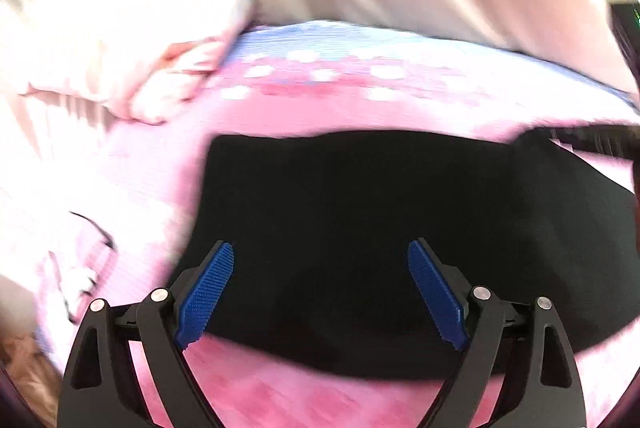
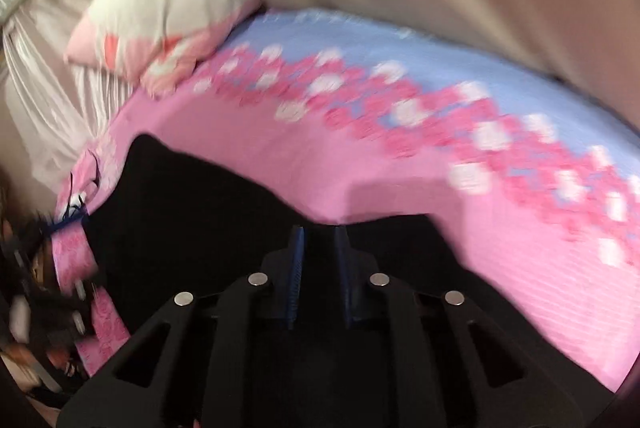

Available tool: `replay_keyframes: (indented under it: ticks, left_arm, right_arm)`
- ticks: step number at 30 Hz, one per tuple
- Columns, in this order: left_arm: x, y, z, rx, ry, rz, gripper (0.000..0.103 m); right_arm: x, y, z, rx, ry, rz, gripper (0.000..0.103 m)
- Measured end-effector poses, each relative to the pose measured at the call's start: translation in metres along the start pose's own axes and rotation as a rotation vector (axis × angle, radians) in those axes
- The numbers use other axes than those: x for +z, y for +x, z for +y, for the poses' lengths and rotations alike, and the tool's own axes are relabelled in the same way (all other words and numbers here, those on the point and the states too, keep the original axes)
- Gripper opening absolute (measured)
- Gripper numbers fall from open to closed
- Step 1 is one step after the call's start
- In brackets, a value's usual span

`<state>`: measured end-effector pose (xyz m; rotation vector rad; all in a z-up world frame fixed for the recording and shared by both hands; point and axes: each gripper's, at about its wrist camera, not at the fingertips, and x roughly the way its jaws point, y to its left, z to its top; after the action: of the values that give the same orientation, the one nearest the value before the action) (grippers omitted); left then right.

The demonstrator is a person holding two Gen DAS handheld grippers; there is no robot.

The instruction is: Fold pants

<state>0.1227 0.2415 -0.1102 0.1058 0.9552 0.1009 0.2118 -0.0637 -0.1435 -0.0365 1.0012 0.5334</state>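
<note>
My left gripper (image 1: 320, 292) hangs wide open over the black pants (image 1: 360, 228), which lie on the pink bedspread (image 1: 280, 116). My right gripper (image 2: 319, 268) pinches their edge at twelve o'clock; the thin cloth could slip free, spoiling the fold.

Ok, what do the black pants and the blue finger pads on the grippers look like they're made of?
The black pants look like soft, matte fabric: no sheen, lying limp with rounded edges on the pink bedspread. The weave is lost to blur and darkness. The blue finger pads of the left gripper look like moulded rubber or plastic, with a fine ribbed grip texture.
</note>
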Motion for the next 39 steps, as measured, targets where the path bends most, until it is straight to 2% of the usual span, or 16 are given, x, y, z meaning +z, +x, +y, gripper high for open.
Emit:
replay_keyframes:
  ticks: [3, 4, 7, 9, 12, 13, 15, 17, 20, 24, 26, 29, 32, 35, 37, 39]
  left_arm:
    - [0.009, 0.056, 0.021, 0.157, 0.01, 0.137, 0.088]
    - [0.009, 0.071, 0.033, 0.136, -0.008, 0.169, 0.096]
    - [0.004, 0.076, 0.061, 0.053, -0.1, 0.173, 0.098]
    - [0.0, 0.072, 0.06, 0.055, -0.096, 0.157, 0.098]
    - [-0.001, 0.066, 0.048, 0.095, -0.068, 0.119, 0.098]
    - [0.007, 0.07, 0.051, 0.105, -0.064, 0.116, 0.098]
    - [0.011, 0.068, 0.05, 0.113, -0.083, 0.107, 0.098]
    - [0.019, 0.057, 0.053, 0.102, -0.113, 0.078, 0.096]
    - [0.032, 0.039, 0.063, 0.112, -0.157, -0.005, 0.097]
    - [0.056, 0.079, 0.062, 0.205, -0.141, 0.093, 0.098]
    - [0.057, 0.103, 0.064, 0.276, -0.137, 0.143, 0.098]
    - [0.059, 0.112, 0.068, 0.276, -0.136, 0.139, 0.098]
    - [0.064, 0.094, 0.07, 0.295, -0.131, 0.124, 0.098]
    - [0.064, 0.064, 0.066, 0.266, -0.188, 0.059, 0.096]
    - [0.056, 0.064, 0.048, 0.22, -0.177, 0.092, 0.096]
    - [0.043, 0.084, 0.027, 0.266, -0.1, 0.148, 0.098]
  right_arm:
    - [0.0, 0.04, -0.017, -0.05, 0.07, 0.015, 0.003]
    - [0.001, 0.034, -0.03, -0.056, 0.144, -0.011, 0.004]
    - [-0.006, -0.016, -0.053, -0.042, 0.297, -0.153, 0.008]
    - [-0.017, -0.028, -0.045, -0.017, 0.268, -0.12, 0.008]
    - [-0.022, 0.008, -0.016, -0.014, 0.122, 0.017, 0.005]
    - [-0.019, 0.019, -0.01, -0.044, 0.089, -0.021, 0.004]
    - [-0.005, 0.03, -0.019, -0.033, 0.192, -0.01, 0.006]
    - [0.0, 0.007, -0.025, 0.01, 0.271, -0.089, 0.008]
    - [-0.015, -0.02, -0.006, 0.018, 0.194, -0.1, 0.008]
    - [-0.014, 0.02, 0.028, 0.022, 0.084, 0.016, 0.007]
    - [-0.001, 0.041, 0.033, 0.0, 0.107, -0.021, 0.004]
    - [0.013, 0.039, 0.026, 0.05, 0.248, -0.066, 0.008]
    - [-0.01, -0.002, 0.043, 0.088, 0.216, -0.15, 0.008]
    - [-0.063, -0.026, 0.043, 0.052, 0.181, -0.108, 0.008]
    - [-0.084, -0.022, 0.026, 0.011, 0.192, -0.053, 0.005]
    - [-0.109, -0.033, -0.012, -0.016, 0.279, -0.052, 0.003]
